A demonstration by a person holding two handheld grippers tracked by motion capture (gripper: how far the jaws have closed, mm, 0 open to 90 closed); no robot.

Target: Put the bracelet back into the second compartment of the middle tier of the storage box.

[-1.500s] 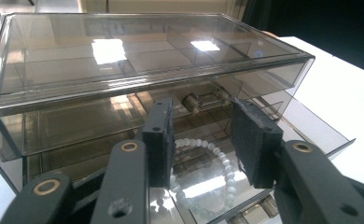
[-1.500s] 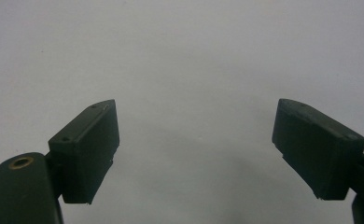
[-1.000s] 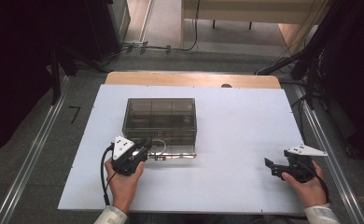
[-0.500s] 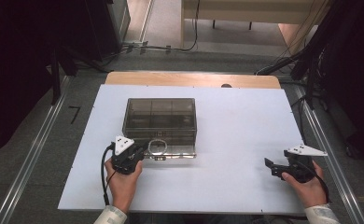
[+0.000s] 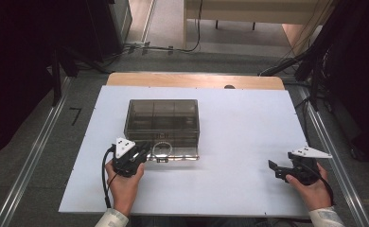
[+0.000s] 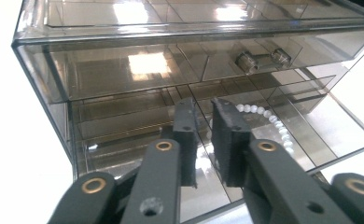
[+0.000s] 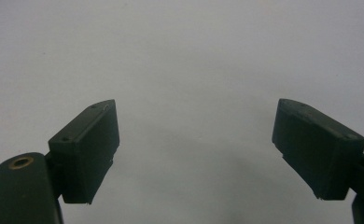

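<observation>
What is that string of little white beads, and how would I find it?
Start at the smoky clear drawer box on the white table. Its bottom drawer is pulled out toward the person; the pearl bracelet lies inside, just beyond the left tool. It is the white loop there.

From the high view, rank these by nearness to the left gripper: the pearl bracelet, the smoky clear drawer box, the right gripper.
1. White pearl bracelet, in the pulled-out bottom drawer just beyond the left gripper.
2. Smoky clear plastic drawer box, its body farther up the table.
3. Right gripper, far across the white table, at its right edge.
</observation>
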